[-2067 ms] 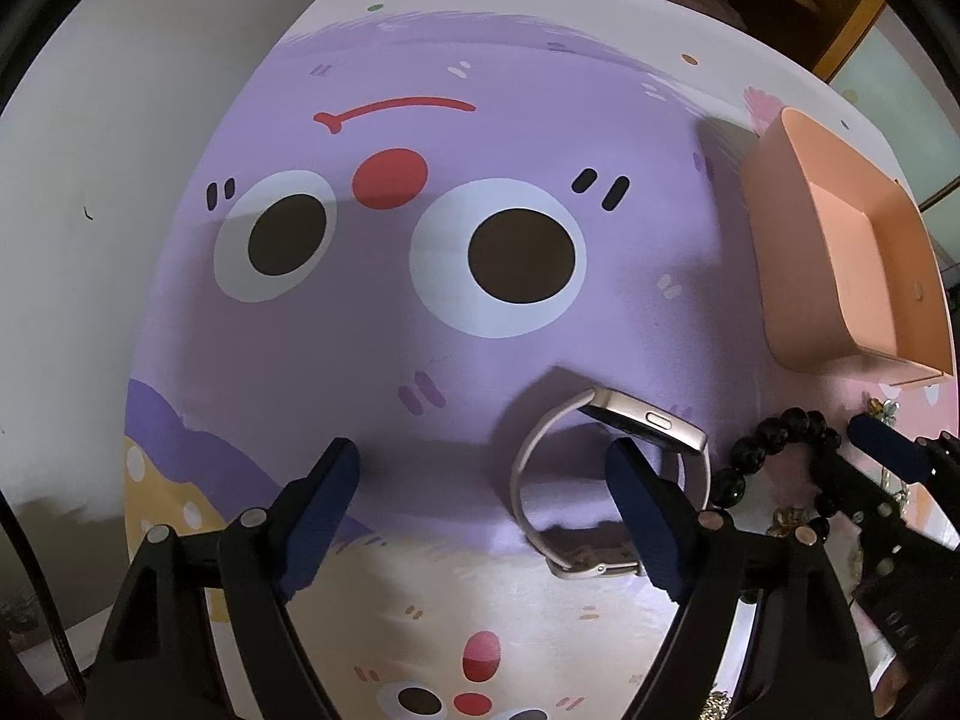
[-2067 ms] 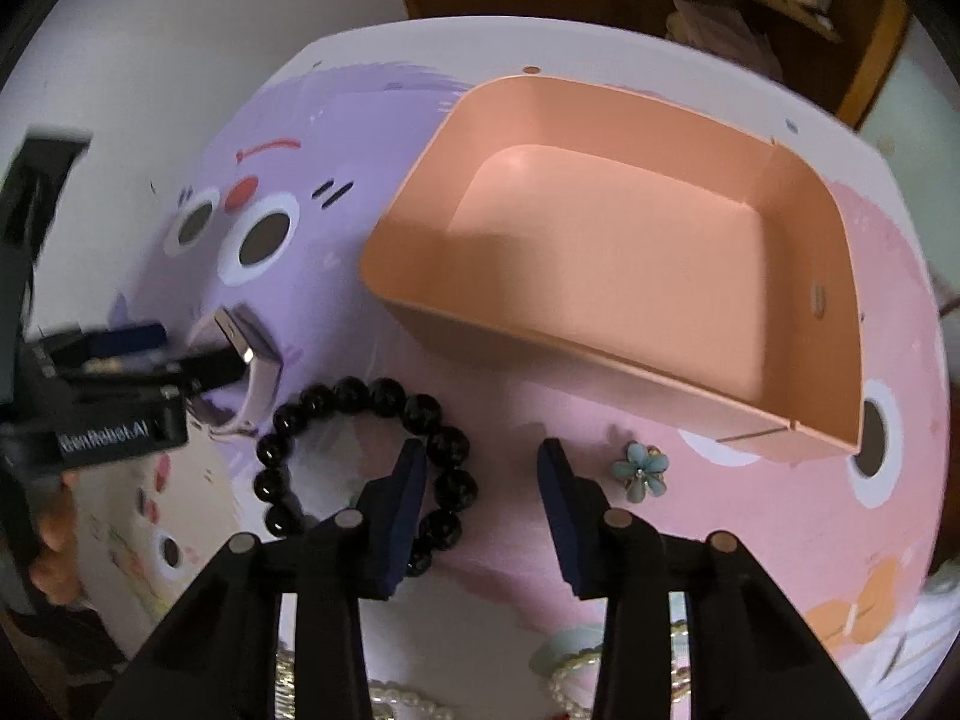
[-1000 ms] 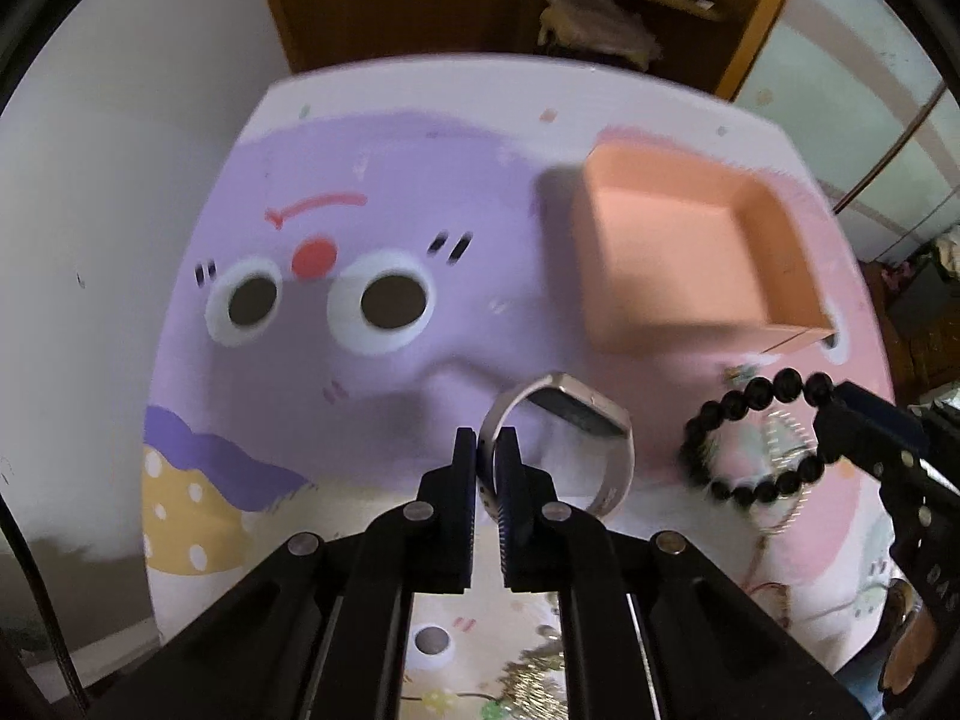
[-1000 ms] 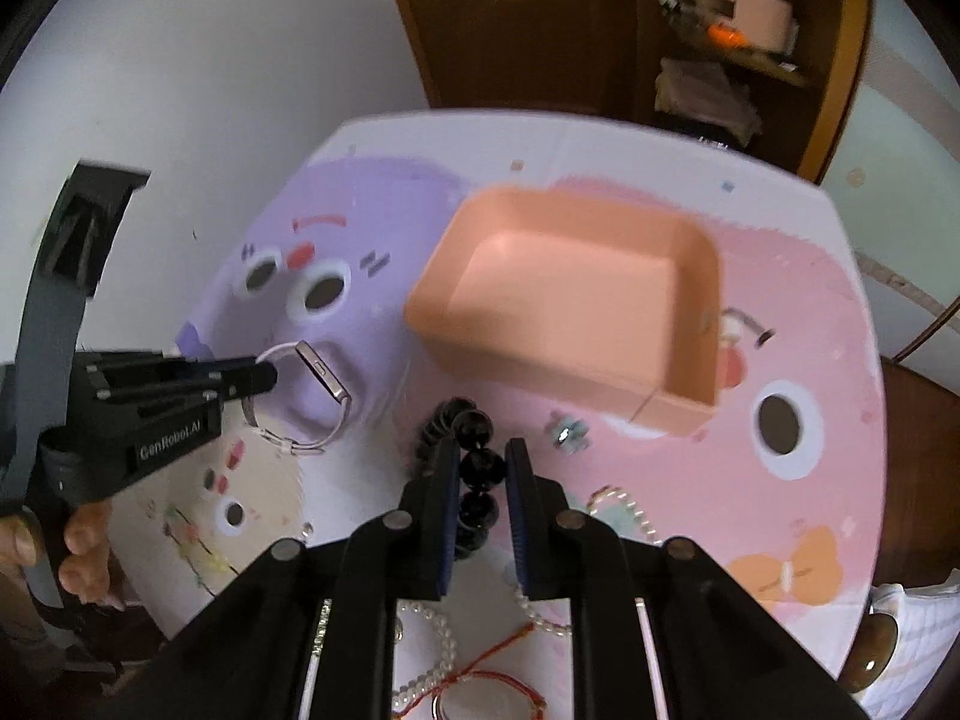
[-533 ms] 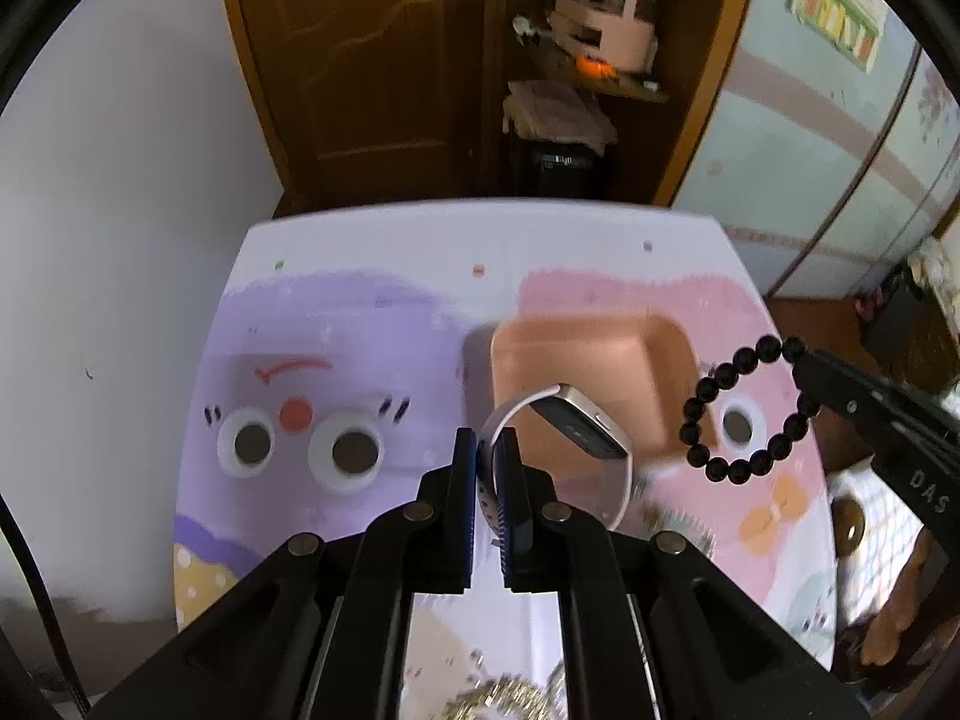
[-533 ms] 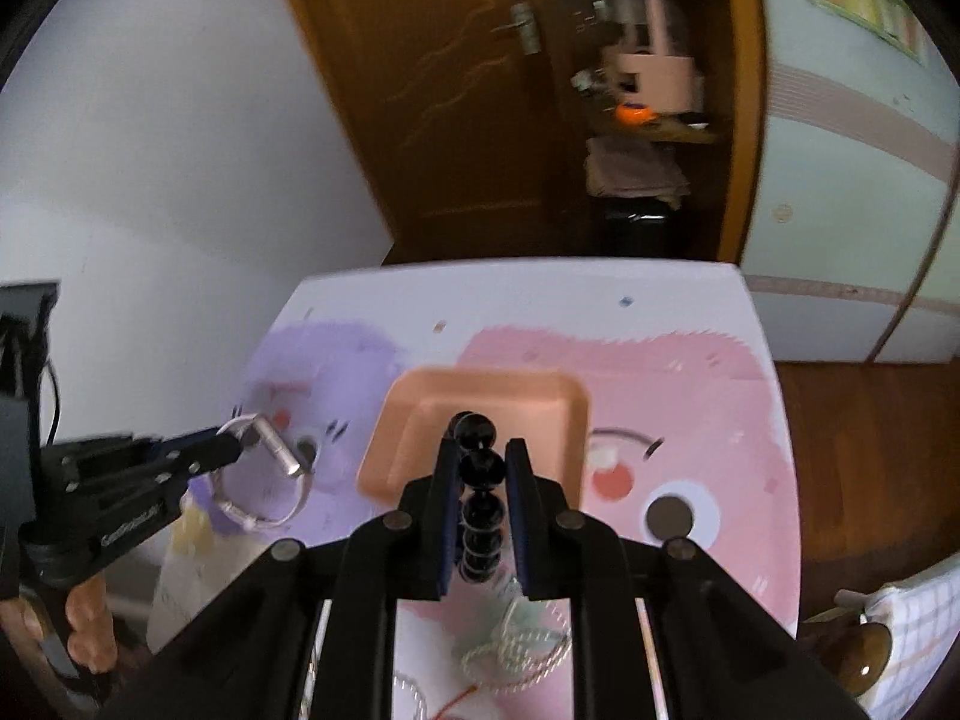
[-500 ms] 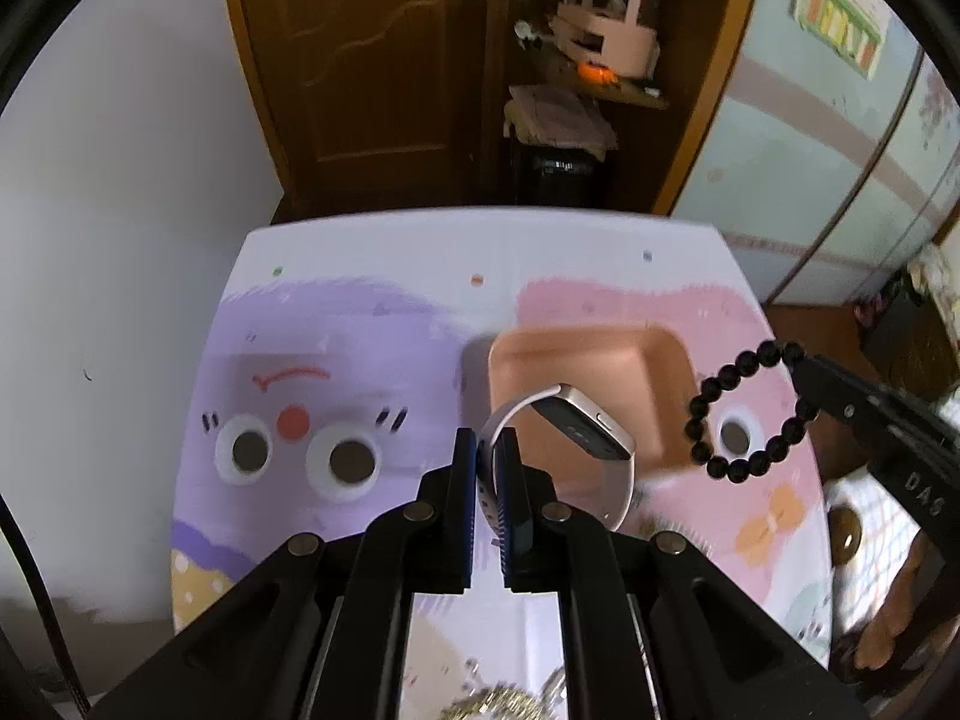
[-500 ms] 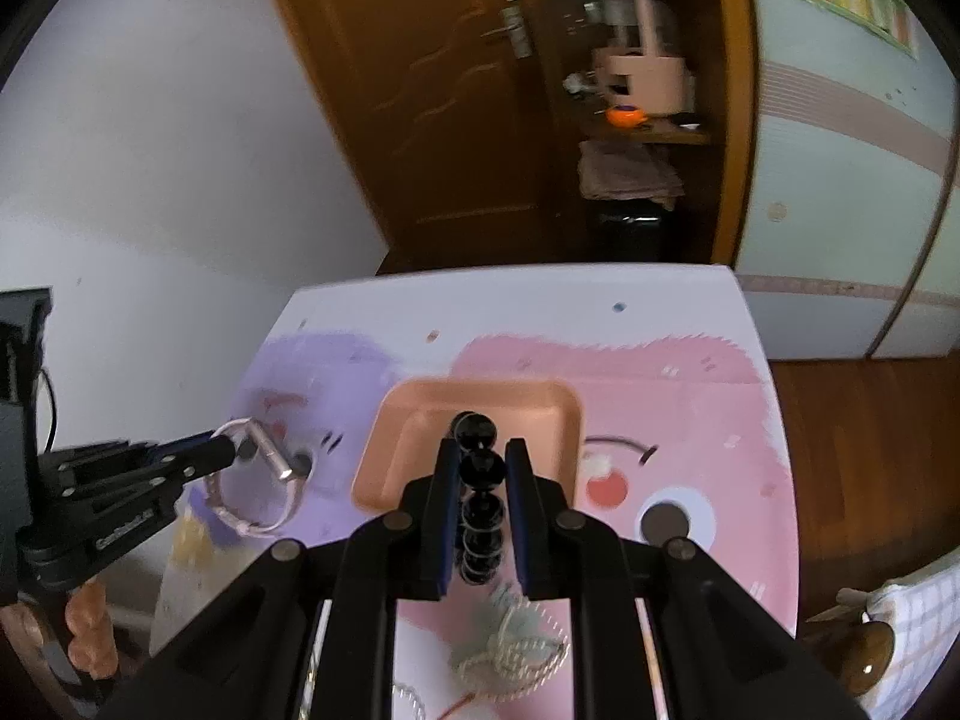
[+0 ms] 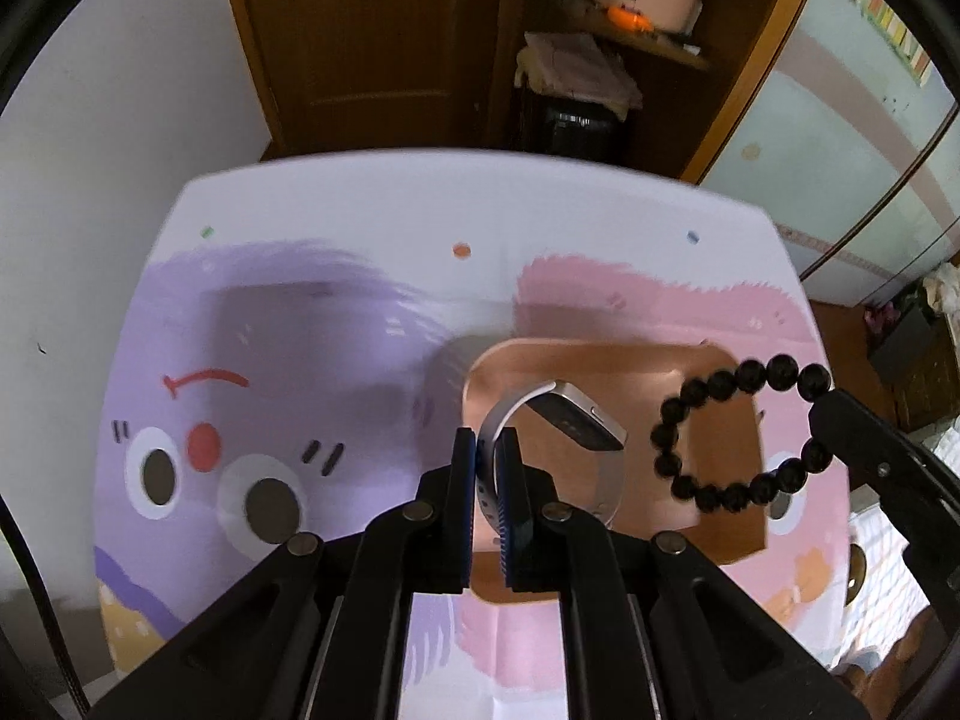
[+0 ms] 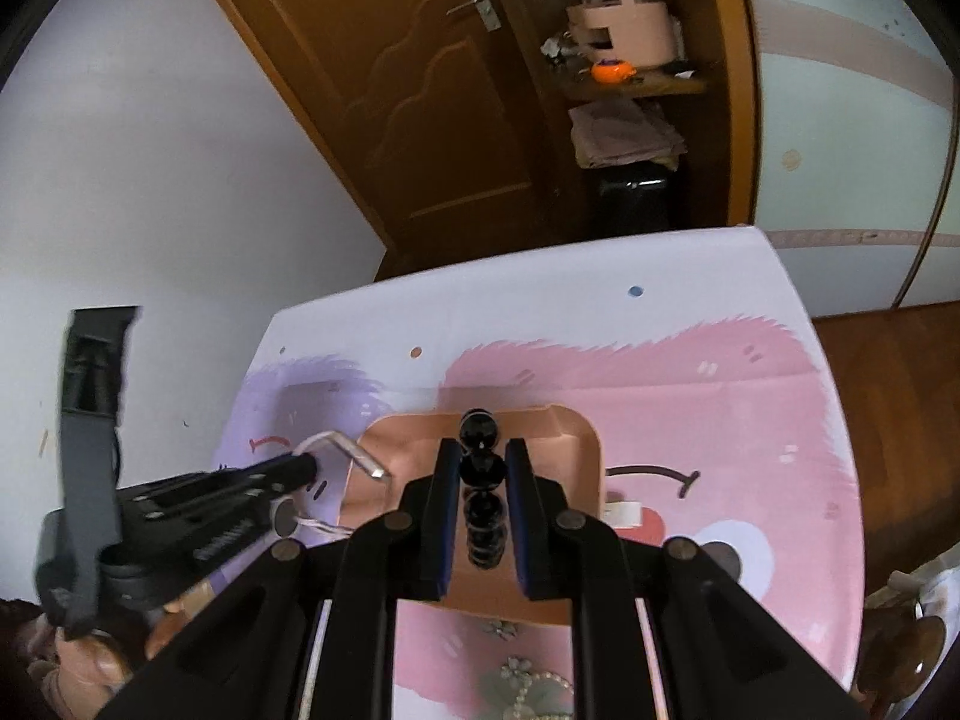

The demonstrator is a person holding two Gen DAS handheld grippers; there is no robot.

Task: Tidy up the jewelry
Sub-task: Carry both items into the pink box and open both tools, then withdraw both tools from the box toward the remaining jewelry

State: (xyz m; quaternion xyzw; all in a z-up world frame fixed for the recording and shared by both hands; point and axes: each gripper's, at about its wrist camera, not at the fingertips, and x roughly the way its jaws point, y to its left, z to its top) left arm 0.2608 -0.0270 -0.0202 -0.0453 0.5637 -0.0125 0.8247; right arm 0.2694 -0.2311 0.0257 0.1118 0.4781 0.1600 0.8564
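Note:
My left gripper (image 9: 487, 450) is shut on the band of a pale watch (image 9: 576, 420) and holds it in the air above the pink tray (image 9: 654, 360). My right gripper (image 10: 480, 468) is shut on a black bead bracelet (image 10: 480, 510), also held above the tray (image 10: 576, 438). In the left wrist view the bracelet (image 9: 720, 426) hangs from the right gripper at the right, over the tray's right side. In the right wrist view the watch (image 10: 354, 453) and left gripper (image 10: 300, 468) are at the tray's left edge.
The tray sits on a table mat (image 9: 270, 312) with purple and pink cartoon faces. A pearl necklace (image 10: 528, 684) and a small flower piece (image 10: 501, 630) lie near the mat's front edge. A wooden door (image 10: 420, 90) and shelves stand behind the table.
Both grippers closed on their pieces, lifted them off the mat and carried them high over the pink tray. Over the last half second they have come slightly closer to the tray.

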